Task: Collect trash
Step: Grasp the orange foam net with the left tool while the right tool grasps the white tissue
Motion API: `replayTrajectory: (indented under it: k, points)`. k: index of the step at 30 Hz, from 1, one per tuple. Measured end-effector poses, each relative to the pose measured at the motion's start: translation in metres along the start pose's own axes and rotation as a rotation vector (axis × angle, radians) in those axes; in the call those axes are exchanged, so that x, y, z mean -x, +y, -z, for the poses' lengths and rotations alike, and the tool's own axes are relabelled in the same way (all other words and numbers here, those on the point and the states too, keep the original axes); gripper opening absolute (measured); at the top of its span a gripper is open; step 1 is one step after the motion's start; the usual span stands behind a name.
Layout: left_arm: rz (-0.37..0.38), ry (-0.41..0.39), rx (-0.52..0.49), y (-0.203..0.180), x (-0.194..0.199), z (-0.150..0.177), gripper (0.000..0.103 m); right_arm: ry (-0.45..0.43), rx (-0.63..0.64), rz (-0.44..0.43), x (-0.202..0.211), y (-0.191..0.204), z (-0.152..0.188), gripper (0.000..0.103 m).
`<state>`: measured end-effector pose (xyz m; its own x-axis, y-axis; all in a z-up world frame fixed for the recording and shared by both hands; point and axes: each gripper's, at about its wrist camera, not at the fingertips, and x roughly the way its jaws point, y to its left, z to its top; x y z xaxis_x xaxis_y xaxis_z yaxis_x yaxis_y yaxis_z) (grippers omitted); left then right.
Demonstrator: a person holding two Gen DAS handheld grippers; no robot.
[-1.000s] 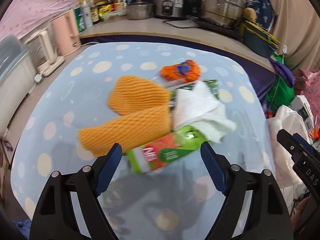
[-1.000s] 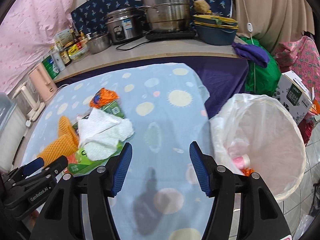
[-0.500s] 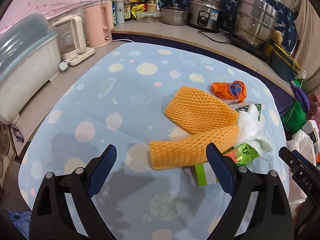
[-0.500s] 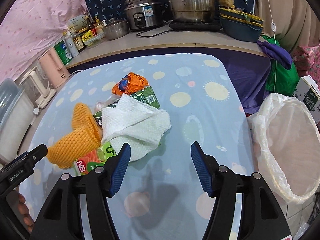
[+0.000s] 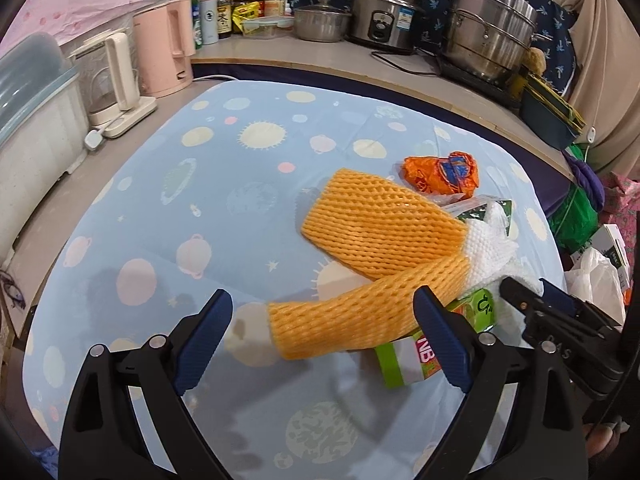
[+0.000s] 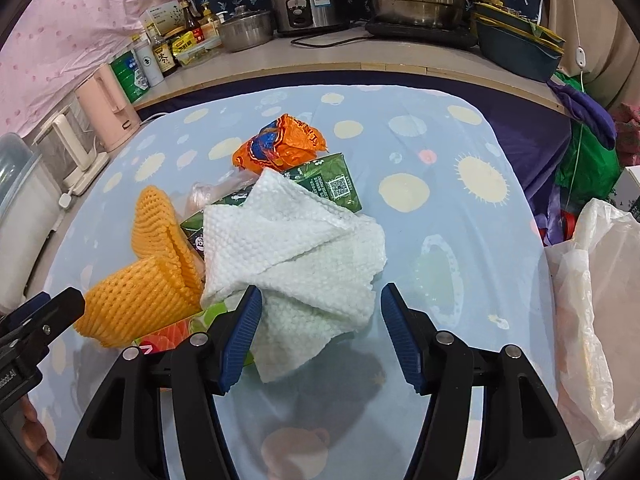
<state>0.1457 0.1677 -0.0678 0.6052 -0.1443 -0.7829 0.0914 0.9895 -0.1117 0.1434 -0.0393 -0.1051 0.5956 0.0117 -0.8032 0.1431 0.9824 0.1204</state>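
Trash heaped mid-table: orange foam net (image 5: 360, 316) across a green carton (image 5: 404, 360), white paper towel (image 6: 304, 252) on top. Left gripper (image 5: 320, 336) spread wide around the net; right gripper (image 6: 320, 324) wide, apparently straddling the towel, bin bag (image 6: 596, 320) alongside for dropping.

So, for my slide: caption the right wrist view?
Open right tool poised over crumpled white paper towel beside orange foam nets.

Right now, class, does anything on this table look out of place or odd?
Yes: a heap of litter sits on the tablecloth. A crumpled white paper towel lies over a green carton, with orange foam netting, an orange wrapper and a green-and-red packet beside it. Nothing is spilled.
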Motion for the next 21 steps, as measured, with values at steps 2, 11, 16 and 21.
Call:
replayTrajectory:
  k: [2, 11, 16, 21]
  points:
    - [0.013, 0.008, -0.012, -0.003, -0.006, -0.001, 0.088, 0.002, 0.000, -0.008, -0.002, 0.000, 0.000, 0.049]
    - [0.088, 0.060, -0.031, -0.012, -0.024, 0.004, 0.078, 0.004, 0.023, -0.018, 0.002, 0.003, 0.002, 0.011]
    - [0.116, 0.091, -0.028, -0.014, -0.025, 0.011, 0.058, -0.013, 0.012, -0.034, 0.012, 0.000, 0.002, 0.006]
    - [0.150, 0.093, -0.051, -0.023, -0.012, 0.018, 0.031, -0.046, 0.005, -0.048, 0.031, -0.002, 0.001, 0.005]
